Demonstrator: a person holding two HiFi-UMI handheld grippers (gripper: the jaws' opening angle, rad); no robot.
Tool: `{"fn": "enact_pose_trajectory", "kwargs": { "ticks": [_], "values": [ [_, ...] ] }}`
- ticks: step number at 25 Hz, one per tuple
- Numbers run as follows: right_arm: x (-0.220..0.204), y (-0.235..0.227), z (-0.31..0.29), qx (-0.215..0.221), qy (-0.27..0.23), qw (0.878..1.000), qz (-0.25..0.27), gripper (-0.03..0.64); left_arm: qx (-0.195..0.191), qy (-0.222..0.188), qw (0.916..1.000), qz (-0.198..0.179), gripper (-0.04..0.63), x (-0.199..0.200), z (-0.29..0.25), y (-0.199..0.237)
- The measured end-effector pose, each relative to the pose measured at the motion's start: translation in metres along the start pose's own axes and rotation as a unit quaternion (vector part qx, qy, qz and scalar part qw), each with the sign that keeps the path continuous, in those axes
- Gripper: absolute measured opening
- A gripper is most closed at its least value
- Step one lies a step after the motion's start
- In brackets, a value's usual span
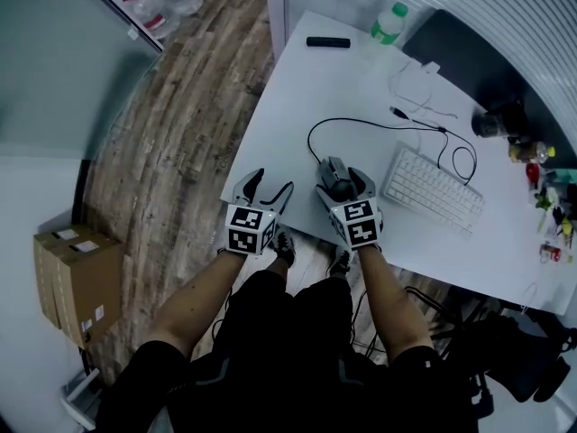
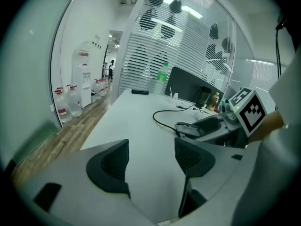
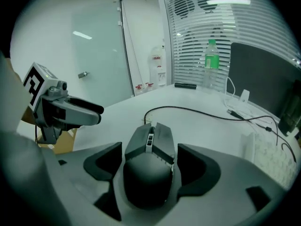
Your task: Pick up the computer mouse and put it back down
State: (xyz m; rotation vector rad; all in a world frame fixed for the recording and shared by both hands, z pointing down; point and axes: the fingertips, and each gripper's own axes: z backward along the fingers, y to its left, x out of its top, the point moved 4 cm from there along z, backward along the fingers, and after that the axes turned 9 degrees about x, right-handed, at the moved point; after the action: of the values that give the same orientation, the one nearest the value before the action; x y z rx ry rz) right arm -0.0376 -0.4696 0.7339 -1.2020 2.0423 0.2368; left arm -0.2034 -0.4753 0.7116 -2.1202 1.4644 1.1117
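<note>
White table (image 1: 306,88) carrying the dark computer mouse (image 1: 334,175) near its front edge, seen from above. The right gripper (image 1: 343,180) has its two jaws closed in on the mouse, one against each flank. In the right gripper view the mouse (image 3: 149,168) fills the space between the pads, its wheel end pointing away from the camera. Whether it rests on the table or is raised just above it cannot be told. Its black cable (image 1: 361,123) runs off the front end, loops across the table and passes behind the white keyboard (image 1: 433,189), which lies just to the right of the mouse.

The left gripper (image 1: 272,186) hangs beside the right one, over the table's near edge. Its jaws stand apart with only bare table showing between them (the left gripper view confirms that nothing is held). Each gripper carries a marker cube above the person's forearm.

Farther back on the table stand a green-capped bottle (image 1: 388,23) and a small black bar-shaped item (image 1: 327,41). To the left of the table, the wood floor (image 1: 171,142) holds a cardboard box (image 1: 77,278).
</note>
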Motion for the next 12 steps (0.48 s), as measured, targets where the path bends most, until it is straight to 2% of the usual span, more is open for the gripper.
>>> {"fn": "enact_pose_trajectory", "kwargs": {
  "ticks": [12],
  "values": [
    [-0.0011, -0.0023, -0.0040, -0.030, 0.006, 1.000, -0.003, 0.322, -0.003, 0.008, 0.9998, -0.018, 0.319, -0.0072, -0.0041, -0.0043]
  ]
}}
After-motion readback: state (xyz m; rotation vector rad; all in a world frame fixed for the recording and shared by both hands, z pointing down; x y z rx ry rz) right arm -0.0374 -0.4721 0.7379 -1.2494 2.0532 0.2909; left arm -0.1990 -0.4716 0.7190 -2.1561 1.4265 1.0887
